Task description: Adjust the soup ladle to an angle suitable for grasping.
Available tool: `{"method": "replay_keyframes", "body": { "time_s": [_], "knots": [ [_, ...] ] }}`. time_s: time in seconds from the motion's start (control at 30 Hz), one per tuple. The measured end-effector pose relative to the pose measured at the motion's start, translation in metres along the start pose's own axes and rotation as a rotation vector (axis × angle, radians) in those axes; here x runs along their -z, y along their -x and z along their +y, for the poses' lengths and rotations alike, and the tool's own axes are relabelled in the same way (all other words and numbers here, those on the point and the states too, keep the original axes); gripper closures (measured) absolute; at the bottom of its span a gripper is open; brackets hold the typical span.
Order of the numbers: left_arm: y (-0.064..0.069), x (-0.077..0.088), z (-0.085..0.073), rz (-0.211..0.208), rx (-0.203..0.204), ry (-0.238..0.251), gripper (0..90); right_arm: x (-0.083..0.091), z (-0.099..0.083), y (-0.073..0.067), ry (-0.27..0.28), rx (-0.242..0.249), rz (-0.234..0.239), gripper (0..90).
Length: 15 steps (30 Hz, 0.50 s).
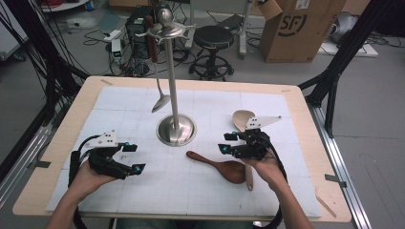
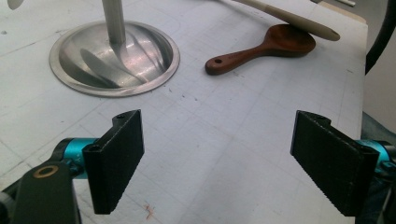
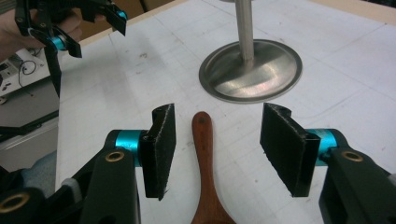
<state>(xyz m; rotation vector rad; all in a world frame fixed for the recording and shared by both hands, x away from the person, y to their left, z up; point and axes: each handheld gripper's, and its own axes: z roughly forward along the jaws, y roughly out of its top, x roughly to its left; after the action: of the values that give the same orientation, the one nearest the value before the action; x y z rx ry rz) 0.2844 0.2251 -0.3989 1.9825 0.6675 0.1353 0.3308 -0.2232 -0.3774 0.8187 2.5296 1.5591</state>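
A dark brown wooden spoon [image 1: 220, 165] lies on the white mat, its handle end toward a steel stand [image 1: 176, 130]. In the right gripper view the spoon's handle [image 3: 204, 158] runs between the jaws of my right gripper [image 3: 218, 122], with a gap on each side; the pads do not touch it, so this gripper is open. A pale wooden spoon [image 1: 241, 119] lies under that hand, its handle across the brown bowl [image 2: 285, 42]. My left gripper [image 1: 134, 158] rests at the mat's left, open with bare mat between its jaws [image 2: 219, 140].
The stand's round base [image 2: 114, 58] sits mid-mat, and a metal spoon [image 1: 161, 102] hangs from its top arms. Beyond the table stand a black stool [image 1: 213, 38] and a cardboard box [image 1: 298, 26]. The left gripper [image 3: 93, 30] shows far off in the right gripper view.
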Motion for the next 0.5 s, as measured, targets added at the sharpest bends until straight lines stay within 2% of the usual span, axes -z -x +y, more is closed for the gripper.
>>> {"method": "replay_keyframes", "body": {
  "time_s": [0.5],
  "knots": [
    [0.0007,-0.0008,0.0000,0.000,0.002,0.000,18.0,0.0062,-0.0105,0.0038,-0.032,-0.004,-0.024,49.2]
  ]
}}
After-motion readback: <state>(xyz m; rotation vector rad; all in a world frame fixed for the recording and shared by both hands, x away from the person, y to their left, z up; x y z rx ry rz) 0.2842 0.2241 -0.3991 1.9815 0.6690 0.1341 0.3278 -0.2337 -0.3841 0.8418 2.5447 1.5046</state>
